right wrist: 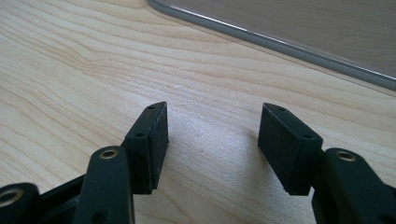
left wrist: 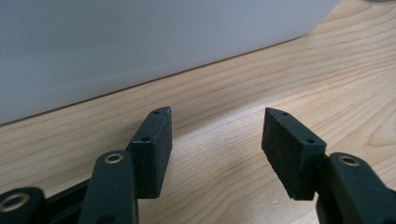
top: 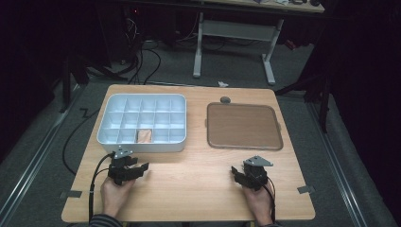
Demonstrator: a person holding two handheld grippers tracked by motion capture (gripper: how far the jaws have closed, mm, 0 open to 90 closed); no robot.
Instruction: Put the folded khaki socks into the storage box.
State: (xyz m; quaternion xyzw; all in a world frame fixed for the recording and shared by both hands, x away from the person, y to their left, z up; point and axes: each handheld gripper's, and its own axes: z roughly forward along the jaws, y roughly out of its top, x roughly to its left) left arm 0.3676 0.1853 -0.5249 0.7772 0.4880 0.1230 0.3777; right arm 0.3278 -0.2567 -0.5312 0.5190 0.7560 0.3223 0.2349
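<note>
Grippers sit low at the near edge of the wooden table (top: pixel 189 189), one in each hand. Left gripper (top: pixel 142 169) is held in the person's left hand (top: pixel 116 191), just in front of the white compartment box (top: pixel 141 124); its jaws stand apart with nothing between them, bare wood showing in the gap in the left gripper view (left wrist: pixel 215 140). Box wall (left wrist: pixel 140 42) is near, just beyond the left pads (left wrist: pixel 152 154), not touching.

Right gripper (top: pixel 242 174) is in the right hand (top: pixel 259 201), near the front edge of the brown tray (top: pixel 243 126). Jaws also apart and empty in the right gripper view (right wrist: pixel 212 140); tray rim (right wrist: pixel 280 44) runs across the far side, clear of the pads (right wrist: pixel 285 144).

Black cable (top: pixel 94 182) trails from the left gripper back past the wrist.

Box has a grid of compartments; one in the front row, third from the left, holds a small brown item (top: pixel 144 136); can't tell what it is. Other compartments look white. Tray sits to the right of the box, apart from it, surface bare.

Small grey round object (top: pixel 225 100) lies on the table just behind the tray's far edge.

Beyond the table: grey floor, cables, legs of a white desk frame (top: pixel 234 45).
</note>
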